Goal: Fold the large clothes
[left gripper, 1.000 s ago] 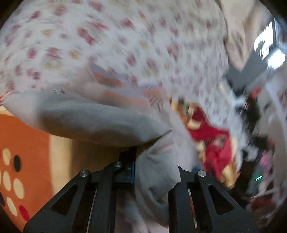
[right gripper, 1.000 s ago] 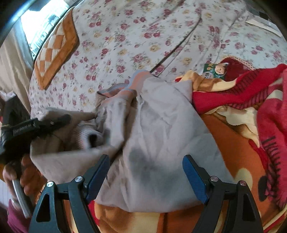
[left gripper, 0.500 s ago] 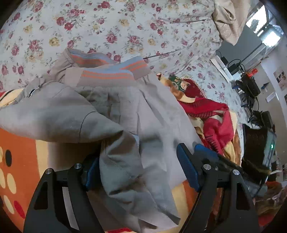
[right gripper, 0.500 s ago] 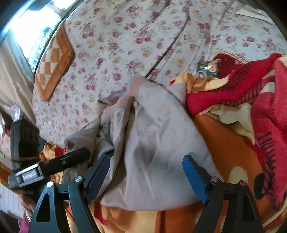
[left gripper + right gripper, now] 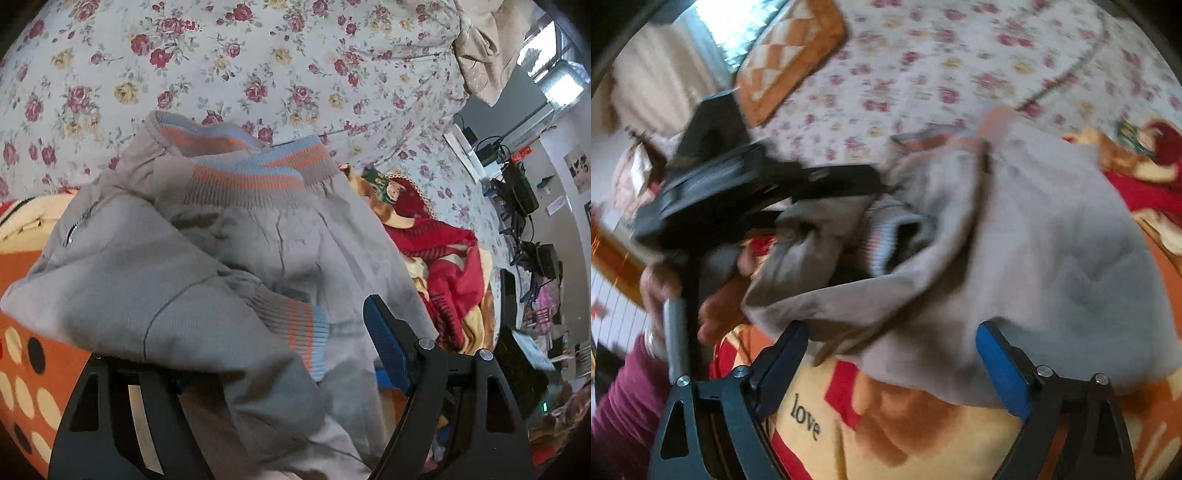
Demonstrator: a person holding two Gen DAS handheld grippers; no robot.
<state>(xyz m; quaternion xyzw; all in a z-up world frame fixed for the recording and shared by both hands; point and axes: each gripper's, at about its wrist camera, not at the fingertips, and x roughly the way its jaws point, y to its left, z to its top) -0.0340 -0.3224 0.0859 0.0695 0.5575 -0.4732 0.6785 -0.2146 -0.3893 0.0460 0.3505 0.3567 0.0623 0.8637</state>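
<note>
Lying crumpled on the orange patterned fleece blanket (image 5: 22, 362), the grey jacket with orange-and-blue striped ribbed cuffs (image 5: 229, 266) is draping loosely between the open left gripper (image 5: 273, 354), while the right gripper (image 5: 890, 354), jaws just widening, is straddling its hem ungripped.

Count: one grey jacket (image 5: 229, 266) with striped knit cuffs, two grippers — left gripper (image 5: 273, 354) and right gripper (image 5: 892, 354) — one floral bedsheet (image 5: 258, 62), one orange-red blanket (image 5: 905, 435), one orange checked pillow (image 5: 792, 55), one hand (image 5: 665, 284).
</note>
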